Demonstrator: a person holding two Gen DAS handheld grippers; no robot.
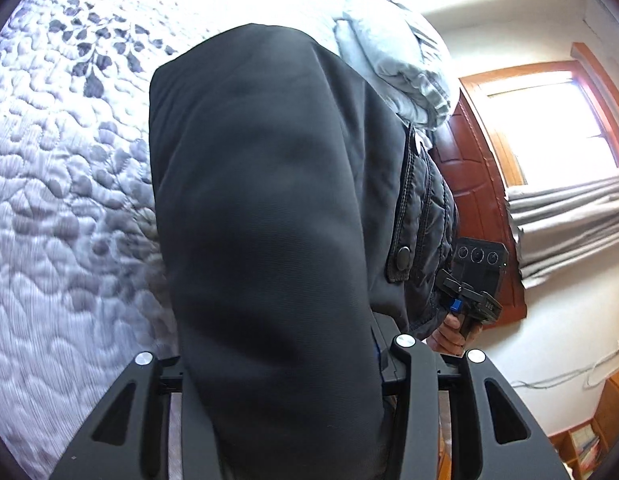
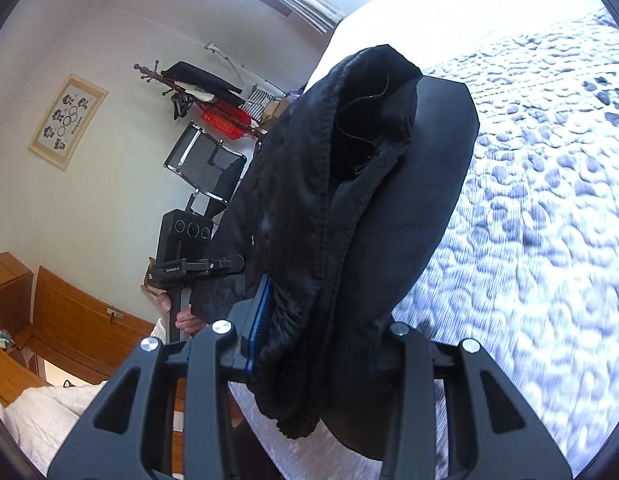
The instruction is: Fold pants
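Pants (image 1: 269, 208): dark, carried above the quilted bed (image 1: 61, 208), draped forward from both grippers, left gripper (image 1: 285, 364) and right gripper (image 2: 313, 344) each pinching cloth, bed just beyond.

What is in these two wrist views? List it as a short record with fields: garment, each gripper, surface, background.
garment: dark pants, lifted and draped over both grippers
left gripper: shut on the pants' smooth fabric
right gripper: shut on the pants, at what looks like the waistband end
surface: quilted bedspread below
background: wooden door, grey curtain, framed picture
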